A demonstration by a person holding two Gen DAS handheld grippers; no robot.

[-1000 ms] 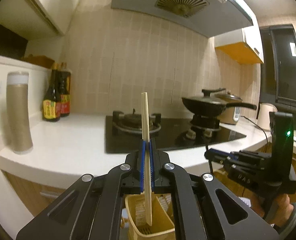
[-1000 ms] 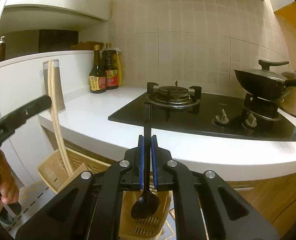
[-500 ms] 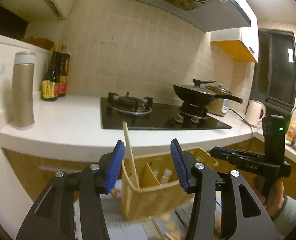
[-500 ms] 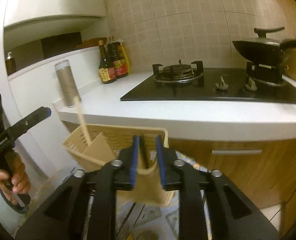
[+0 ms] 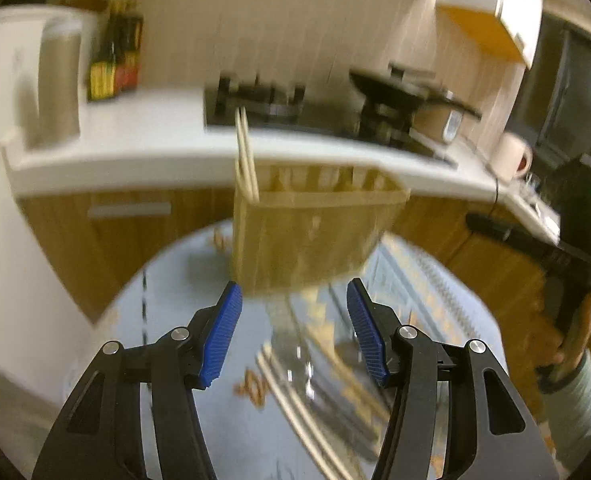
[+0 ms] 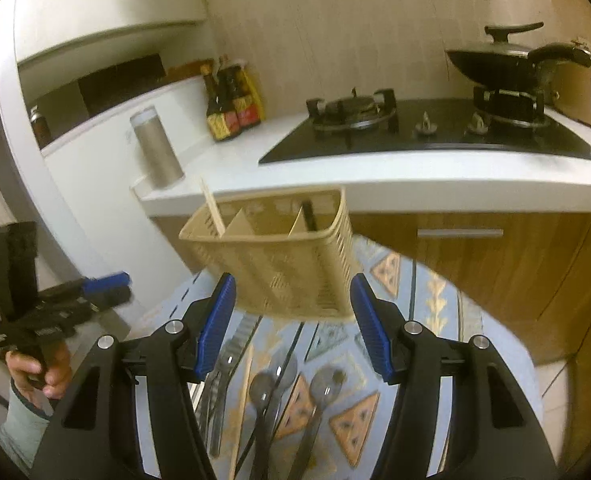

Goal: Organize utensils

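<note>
Left gripper (image 5: 293, 330): jaws apart, holding nothing.
Right gripper (image 6: 293, 326): jaws apart, holding nothing.
Basket (image 6: 295, 268): on the patterned table (image 6: 435, 300), just ahead of both grippers.
Chopsticks (image 6: 213, 210): upright in the basket's left compartment.
Dark handle (image 6: 309, 214): right compartment, probably a spoon.
Loose utensils (image 6: 271, 392): flat before the basket.

Patterned round table (image 6: 447, 304): basket (image 6: 295, 272), spoons (image 6: 267, 392), chopstick (image 6: 241, 404), tongs-like utensil (image 6: 217, 380)
</note>
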